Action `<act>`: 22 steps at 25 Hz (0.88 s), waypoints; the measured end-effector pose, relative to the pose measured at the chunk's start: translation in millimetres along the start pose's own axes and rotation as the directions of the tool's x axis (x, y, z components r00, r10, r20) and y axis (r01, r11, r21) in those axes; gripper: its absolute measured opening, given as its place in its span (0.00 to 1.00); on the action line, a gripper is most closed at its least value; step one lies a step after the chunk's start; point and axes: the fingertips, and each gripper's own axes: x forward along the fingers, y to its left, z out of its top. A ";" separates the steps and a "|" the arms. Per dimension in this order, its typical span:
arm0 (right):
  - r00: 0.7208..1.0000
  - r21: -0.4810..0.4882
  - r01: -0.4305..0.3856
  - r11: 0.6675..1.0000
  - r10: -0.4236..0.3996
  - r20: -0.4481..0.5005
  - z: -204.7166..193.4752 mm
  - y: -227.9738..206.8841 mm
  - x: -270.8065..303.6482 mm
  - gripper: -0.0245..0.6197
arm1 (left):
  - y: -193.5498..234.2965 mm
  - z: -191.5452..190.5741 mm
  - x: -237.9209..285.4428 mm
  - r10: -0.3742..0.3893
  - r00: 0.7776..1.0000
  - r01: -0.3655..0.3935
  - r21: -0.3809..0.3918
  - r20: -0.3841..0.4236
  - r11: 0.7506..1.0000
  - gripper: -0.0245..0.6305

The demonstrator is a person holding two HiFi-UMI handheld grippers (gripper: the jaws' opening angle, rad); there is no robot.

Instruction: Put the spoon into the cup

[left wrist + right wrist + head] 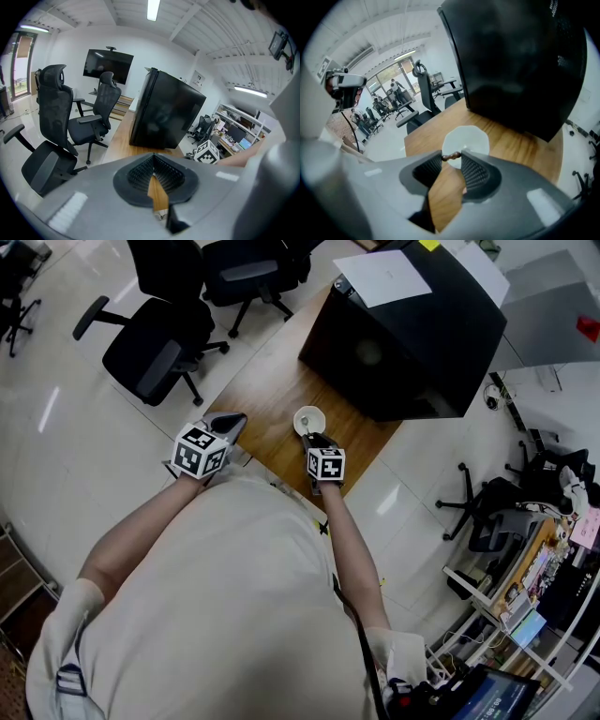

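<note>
A white cup [308, 420] stands on the wooden table [272, 390], just in front of my right gripper [317, 440]. In the right gripper view the cup [469, 138] sits right beyond the jaw tips. My right gripper [451, 157] is shut on the thin brown handle of the spoon [450, 156], which lies crosswise between the tips. The spoon's bowl is hidden. My left gripper [228, 424] hovers at the table's left edge, apart from the cup. Its jaws [153, 174] meet at the tips with nothing between them.
A large black box [412, 334] with a white sheet [382, 277] on top stands at the table's far end behind the cup. Black office chairs [155, 348] stand on the floor to the left. The table's near edge lies under my grippers.
</note>
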 end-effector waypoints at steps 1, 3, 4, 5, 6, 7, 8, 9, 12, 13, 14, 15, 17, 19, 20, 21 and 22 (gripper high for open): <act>1.000 -0.001 -0.002 1.000 0.002 -0.009 -1.9 0.8 0.9 0.24 | -0.3 -0.2 0.4 -0.001 1.000 0.001 -0.001 -0.001 1.000 0.04; 1.000 0.003 0.001 1.000 -0.001 -0.025 -6.8 0.3 4.6 0.24 | -0.4 -0.8 1.7 -0.004 1.000 0.004 -0.003 -0.003 1.000 0.04; 1.000 0.006 0.006 1.000 -0.006 -0.031 -9.1 -0.6 6.1 0.24 | -0.5 -1.2 2.6 -0.005 1.000 0.005 -0.003 -0.004 1.000 0.04; 0.999 0.008 0.015 1.000 -0.014 -0.036 -10.7 -1.7 6.2 0.24 | -0.9 -1.5 3.2 -0.007 1.000 0.007 -0.004 -0.005 1.000 0.04; 0.999 0.011 0.026 1.000 -0.025 -0.040 -12.1 -2.8 5.3 0.24 | -1.5 -1.8 3.4 -0.009 1.000 0.008 -0.004 -0.006 1.000 0.04; 0.998 0.013 0.037 0.999 -0.037 -0.044 -13.7 -3.7 4.0 0.24 | -2.2 -2.2 3.2 -0.010 1.000 0.010 -0.004 -0.006 1.000 0.04; 0.998 0.017 0.047 0.999 -0.046 -0.048 -15.3 -4.4 2.7 0.24 | -3.0 -2.4 3.0 -0.011 1.000 0.011 -0.004 -0.007 1.000 0.04; 0.997 0.020 0.053 0.998 -0.052 -0.050 -16.5 -4.8 1.8 0.24 | -3.5 -2.7 2.9 -0.011 1.000 0.011 -0.004 -0.008 1.000 0.04; 0.998 0.019 0.045 0.999 -0.044 -0.037 -16.2 -4.0 1.3 0.24 | -3.9 -3.7 4.2 -0.013 1.000 0.013 -0.003 -0.012 1.000 0.04; 0.999 0.018 0.040 0.999 -0.039 -0.031 -15.8 -3.7 1.4 0.24 | -3.8 -4.1 4.9 -0.014 1.000 0.014 -0.002 -0.013 1.000 0.04; 0.999 0.016 0.036 0.999 -0.036 -0.025 -15.7 -3.4 1.4 0.24 | -3.8 -4.5 5.6 -0.015 1.000 0.015 -0.001 -0.014 1.000 0.04; 0.999 0.014 0.034 0.999 -0.034 -0.021 -15.9 -3.4 1.0 0.24 | -3.9 -4.9 6.1 -0.016 1.000 0.016 -0.001 -0.015 1.000 0.04; 0.999 0.019 0.035 0.999 -0.035 -0.013 -17.2 -3.9 -0.6 0.24 | -4.5 -6.4 7.2 -0.019 1.000 0.018 -0.004 -0.019 1.000 0.04; 0.999 0.029 0.035 0.999 -0.035 -0.003 -17.9 -4.9 -2.1 0.24 | -4.4 -7.8 8.7 -0.020 1.000 0.019 -0.007 -0.024 1.000 0.04; 0.999 0.031 0.038 0.999 -0.038 0.001 -18.0 -5.7 -2.7 0.24 | -4.3 -8.1 9.7 -0.020 0.999 0.020 -0.007 -0.026 1.000 0.04; 0.999 0.032 0.041 0.999 -0.041 0.004 -18.2 -6.6 -3.3 0.24 | -4.4 -8.1 10.5 -0.021 0.999 0.021 -0.006 -0.027 1.000 0.04; 0.999 0.033 0.043 0.999 -0.044 0.005 -18.8 -7.4 -3.8 0.24 | -4.7 -7.9 11.2 -0.022 0.999 0.021 -0.004 -0.028 1.000 0.04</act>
